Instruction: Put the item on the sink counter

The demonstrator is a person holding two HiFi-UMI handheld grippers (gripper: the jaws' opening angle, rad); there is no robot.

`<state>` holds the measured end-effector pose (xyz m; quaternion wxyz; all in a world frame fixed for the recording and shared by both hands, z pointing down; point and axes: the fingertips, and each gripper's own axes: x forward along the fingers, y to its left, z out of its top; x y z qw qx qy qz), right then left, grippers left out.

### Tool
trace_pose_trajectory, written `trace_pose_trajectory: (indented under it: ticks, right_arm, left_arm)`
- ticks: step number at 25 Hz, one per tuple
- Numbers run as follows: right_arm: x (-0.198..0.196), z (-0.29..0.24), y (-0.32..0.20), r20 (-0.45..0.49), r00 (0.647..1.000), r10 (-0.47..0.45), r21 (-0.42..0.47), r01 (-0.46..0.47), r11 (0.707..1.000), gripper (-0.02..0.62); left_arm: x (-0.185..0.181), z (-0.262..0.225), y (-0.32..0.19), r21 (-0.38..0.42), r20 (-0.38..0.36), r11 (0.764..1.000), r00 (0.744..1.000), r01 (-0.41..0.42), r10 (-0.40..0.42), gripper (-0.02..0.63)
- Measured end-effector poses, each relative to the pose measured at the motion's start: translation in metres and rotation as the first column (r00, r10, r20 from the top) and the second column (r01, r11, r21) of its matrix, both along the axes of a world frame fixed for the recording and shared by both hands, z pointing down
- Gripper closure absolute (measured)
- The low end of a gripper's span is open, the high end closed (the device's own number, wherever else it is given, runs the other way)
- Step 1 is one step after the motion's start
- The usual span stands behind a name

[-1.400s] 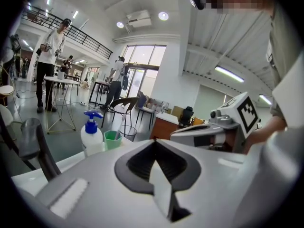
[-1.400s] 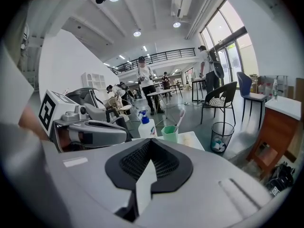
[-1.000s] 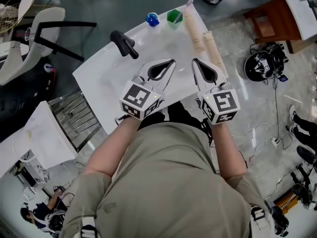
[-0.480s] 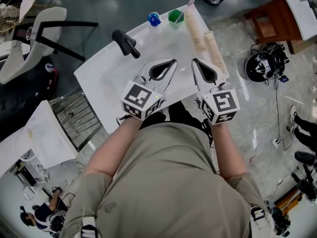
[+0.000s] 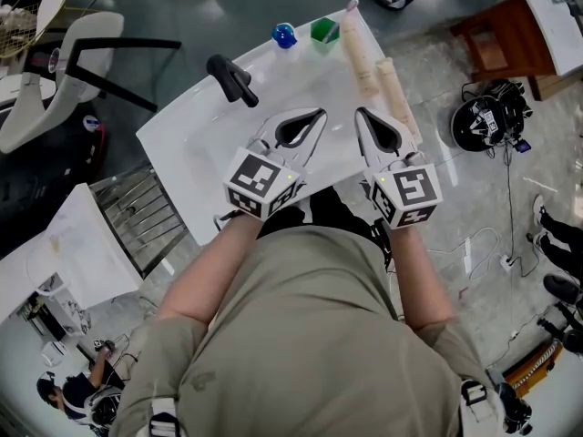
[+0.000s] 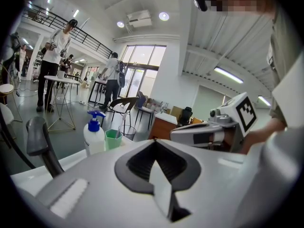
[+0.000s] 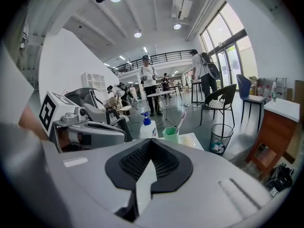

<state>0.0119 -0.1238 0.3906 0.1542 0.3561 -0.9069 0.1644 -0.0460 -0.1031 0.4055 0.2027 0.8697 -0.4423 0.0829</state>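
Sink bench [image 5: 182,148], white. Left gripper [image 5: 318,115]: fingers [image 6: 90,179] pressed together, nothing between them. Right gripper [image 5: 358,113]: fingers [image 7: 218,175] likewise together, empty. I hold both side by side over the bench; I judge them idle, since neither carries anything. Likely task items, standing on the bench well beyond the fingertips: pump bottle [image 5: 283,35], blue head; green cup [image 5: 322,30] holding a toothbrush [image 7: 182,119]. Two cream rolls [image 5: 358,48] lie just right of the right fingertips; black tap [image 5: 231,79] sits left of the left ones. Writing: none I can read, only square marker patterns on the cubes.
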Motion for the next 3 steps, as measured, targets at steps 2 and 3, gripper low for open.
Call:
trace_pose_trajectory:
  ticks: [2,3]
  right_arm:
    - [0.0001,0.0007,0.0002,-0.002,1.0,0.001,-0.001,-0.001,1.0,0.584]
    - [0.0001,0.0012,0.0004,-0.003,1.0,0.002,-0.002,-0.002,1.0,0.584]
  left_arm:
    - [0.0002,0.0005,0.0003,-0.001,0.0,1.0,1.0,0.0,0.0,0.601]
    - [0.0002,0.0009,0.0004,-0.001,-0.001,1.0,1.0,0.0,0.0,0.601]
